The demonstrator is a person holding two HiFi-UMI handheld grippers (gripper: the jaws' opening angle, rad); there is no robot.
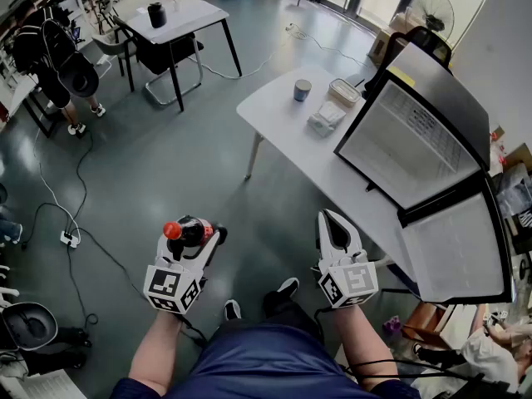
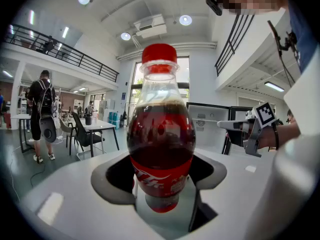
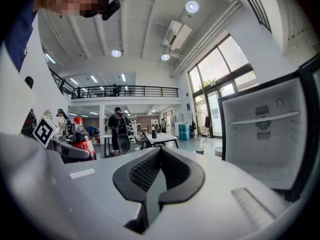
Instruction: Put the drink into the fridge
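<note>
Two tongs are held out, both to the left of the open fridge in the head view. Left tongs are spread wide and squeeze the drink, a cola bottle with a red cap, well apart from the fridge. Right tongs, nearer the fridge, are closed tight with nothing inside.

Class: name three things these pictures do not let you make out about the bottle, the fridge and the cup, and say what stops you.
- Bottle, lower half: head view, hidden by the left gripper that grips it.
- Fridge, lower part: right gripper view, behind the right gripper body.
- Cup, contents: head view, too small to tell.
</note>
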